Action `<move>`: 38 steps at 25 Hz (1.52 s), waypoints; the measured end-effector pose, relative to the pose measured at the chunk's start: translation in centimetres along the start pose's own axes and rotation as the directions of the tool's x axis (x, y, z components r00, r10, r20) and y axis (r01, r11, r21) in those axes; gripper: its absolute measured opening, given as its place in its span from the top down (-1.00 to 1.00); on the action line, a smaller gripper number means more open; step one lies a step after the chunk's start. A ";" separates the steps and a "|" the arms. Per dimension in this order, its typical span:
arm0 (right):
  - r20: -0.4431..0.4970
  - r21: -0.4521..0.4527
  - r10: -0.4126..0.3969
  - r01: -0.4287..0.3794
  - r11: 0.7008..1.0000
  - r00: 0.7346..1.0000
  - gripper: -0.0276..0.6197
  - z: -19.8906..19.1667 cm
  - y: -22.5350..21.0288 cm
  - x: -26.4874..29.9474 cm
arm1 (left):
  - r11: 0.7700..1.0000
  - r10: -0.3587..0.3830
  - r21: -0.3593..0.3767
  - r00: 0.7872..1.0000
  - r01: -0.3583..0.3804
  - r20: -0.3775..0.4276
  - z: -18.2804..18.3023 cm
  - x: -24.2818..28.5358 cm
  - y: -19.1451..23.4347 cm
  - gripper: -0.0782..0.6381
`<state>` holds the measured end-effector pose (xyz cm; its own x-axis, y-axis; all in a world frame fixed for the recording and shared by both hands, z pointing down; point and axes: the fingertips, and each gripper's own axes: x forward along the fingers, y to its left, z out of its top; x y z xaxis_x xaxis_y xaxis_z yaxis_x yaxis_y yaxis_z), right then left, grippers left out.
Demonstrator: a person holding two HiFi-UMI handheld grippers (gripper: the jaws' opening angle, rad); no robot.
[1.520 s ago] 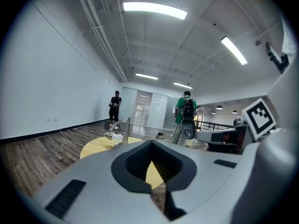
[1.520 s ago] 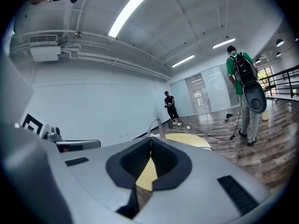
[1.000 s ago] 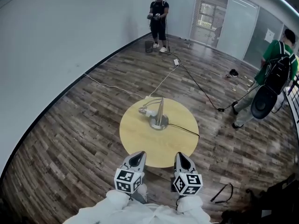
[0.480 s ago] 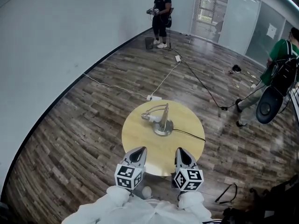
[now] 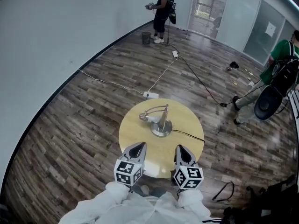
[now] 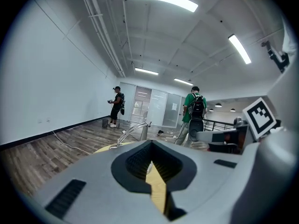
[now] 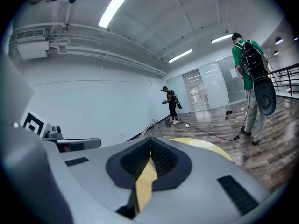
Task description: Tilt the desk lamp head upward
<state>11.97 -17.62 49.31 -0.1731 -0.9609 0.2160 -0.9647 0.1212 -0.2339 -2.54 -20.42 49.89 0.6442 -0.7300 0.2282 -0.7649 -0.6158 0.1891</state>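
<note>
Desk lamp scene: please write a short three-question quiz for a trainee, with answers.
1. Fill in: the left claw and the right claw are both ____ (open or shut).
2. In the head view, the lamp head lies on which side of the lamp base? A left, B right, C directly behind.
3. True or false: one claw touches the desk lamp.
Key: 1 shut; 2 A; 3 false.
</note>
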 end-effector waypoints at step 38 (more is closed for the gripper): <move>-0.318 -0.093 0.077 -0.112 0.989 0.945 0.43 -8.5 -5.0 17.2 | 0.998 -0.052 0.028 0.976 0.059 -0.211 -7.3 11.9 11.1 0.20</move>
<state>12.11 -32.61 62.20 -0.3011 -0.8198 0.4870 -0.9535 0.2505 -0.1678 -3.39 -33.74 61.67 0.6679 -0.6182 0.4144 -0.7251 -0.6660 0.1753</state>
